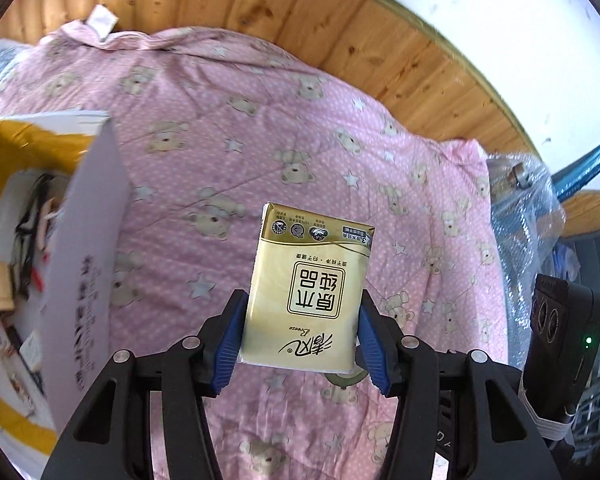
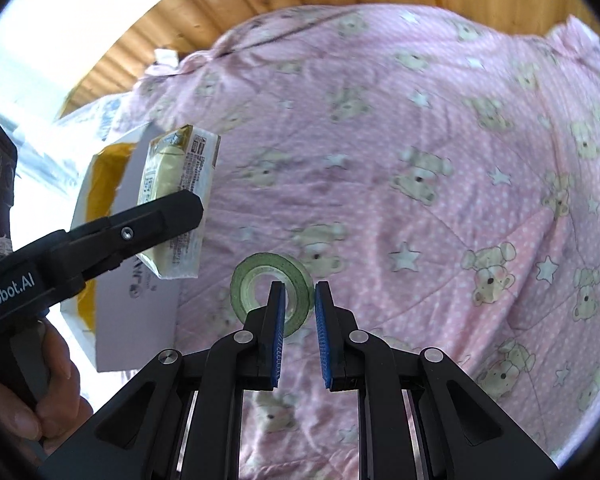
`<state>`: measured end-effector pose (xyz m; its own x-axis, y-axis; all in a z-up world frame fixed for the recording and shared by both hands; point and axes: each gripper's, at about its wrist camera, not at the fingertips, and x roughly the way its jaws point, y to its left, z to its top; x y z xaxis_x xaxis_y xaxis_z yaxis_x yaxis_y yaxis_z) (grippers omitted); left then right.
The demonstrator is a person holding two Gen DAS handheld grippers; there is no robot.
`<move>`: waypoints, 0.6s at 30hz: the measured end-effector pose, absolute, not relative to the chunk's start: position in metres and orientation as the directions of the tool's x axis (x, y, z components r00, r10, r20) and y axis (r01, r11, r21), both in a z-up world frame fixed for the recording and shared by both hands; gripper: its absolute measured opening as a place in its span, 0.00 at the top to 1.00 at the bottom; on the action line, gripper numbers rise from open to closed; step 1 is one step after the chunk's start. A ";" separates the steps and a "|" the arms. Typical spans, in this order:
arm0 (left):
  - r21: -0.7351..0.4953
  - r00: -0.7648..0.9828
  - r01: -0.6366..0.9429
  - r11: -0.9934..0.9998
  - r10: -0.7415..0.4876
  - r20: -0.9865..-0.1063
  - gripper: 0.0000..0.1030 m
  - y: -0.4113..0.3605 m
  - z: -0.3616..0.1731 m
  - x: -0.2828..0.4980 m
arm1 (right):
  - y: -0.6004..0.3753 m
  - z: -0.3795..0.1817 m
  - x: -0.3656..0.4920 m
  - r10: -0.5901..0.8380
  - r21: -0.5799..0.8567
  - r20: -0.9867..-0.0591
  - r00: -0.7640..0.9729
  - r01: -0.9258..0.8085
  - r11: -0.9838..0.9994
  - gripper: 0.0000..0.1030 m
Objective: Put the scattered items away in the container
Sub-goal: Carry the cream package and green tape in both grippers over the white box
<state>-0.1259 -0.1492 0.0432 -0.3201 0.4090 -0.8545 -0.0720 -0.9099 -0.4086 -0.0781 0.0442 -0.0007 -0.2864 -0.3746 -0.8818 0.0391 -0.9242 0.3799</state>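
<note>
Pink quilt (image 1: 300, 128) fills the scene — left gripper (image 1: 302, 334) clamps a tissue pack (image 1: 310, 288) right of the box (image 1: 88, 240); right gripper (image 2: 298, 332) gapes, empty, over the tape roll (image 2: 260, 276).

Pink bear-print quilt (image 1: 300, 128) (white stars too), yellow tissue pack (image 1: 308, 292).

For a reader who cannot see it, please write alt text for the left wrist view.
The left gripper clamps a pale yellow tissue packet between blue pads, above a pink quilt with bear print. An open white cardboard box stands at the left.
</note>
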 end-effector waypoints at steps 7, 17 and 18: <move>-0.442 -0.382 -0.029 -0.897 0.418 -0.824 0.47 -0.180 0.062 -0.095 | 0.008 0.024 -0.063 -0.372 0.351 -0.880 -0.296 0.121 -0.928 0.85; -0.478 -0.449 0.019 -0.878 0.420 -0.789 0.47 -0.219 0.082 -0.060 | -0.029 0.052 -0.044 -0.369 0.318 -0.874 -0.314 0.202 -0.926 0.85; -0.481 -0.454 0.022 -0.876 0.420 -0.786 0.47 -0.222 0.084 -0.057 | -0.032 0.053 -0.043 -0.370 0.317 -0.874 -0.315 0.208 -0.926 0.85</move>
<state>-0.0565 -0.2221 0.0837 -0.4545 0.4199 -0.7856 0.0223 -0.8763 -0.4813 -0.0426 -0.0318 0.0529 -0.3150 -0.3697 -0.8741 0.2077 -0.9255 0.3166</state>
